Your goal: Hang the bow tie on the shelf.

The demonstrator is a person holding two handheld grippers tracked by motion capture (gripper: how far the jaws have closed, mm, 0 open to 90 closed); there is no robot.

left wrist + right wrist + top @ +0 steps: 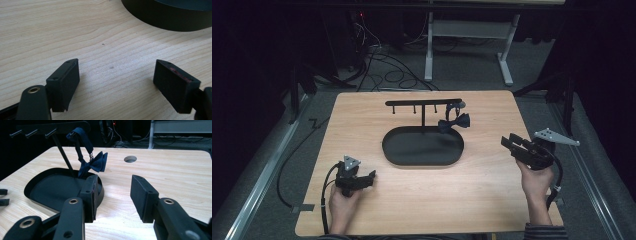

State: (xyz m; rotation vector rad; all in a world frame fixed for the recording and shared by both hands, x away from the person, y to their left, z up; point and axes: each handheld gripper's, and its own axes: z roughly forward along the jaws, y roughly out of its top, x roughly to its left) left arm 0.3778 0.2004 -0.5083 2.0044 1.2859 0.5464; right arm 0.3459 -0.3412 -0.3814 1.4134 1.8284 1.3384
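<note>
A navy bow tie (454,122) (93,163) hangs by its strap from the right end of a black T-shaped peg stand (422,102) (50,127). The stand rises from a black oval tray (422,147) (50,187) in the middle of the wooden table, and the tray's wall (170,17) lies ahead of the left jaws. My left gripper (369,178) (117,63) rests low at the near left, open, with bare wood between its jaws. My right gripper (508,140) (115,178) is held at the right of the tray, pointing toward it, open and holding nothing.
A round hole (130,158) is cut in the tabletop beyond the tray. Cables (387,75) and a white table frame (428,50) lie on the floor behind the table. Bare wood (437,195) runs between the tray and the near edge.
</note>
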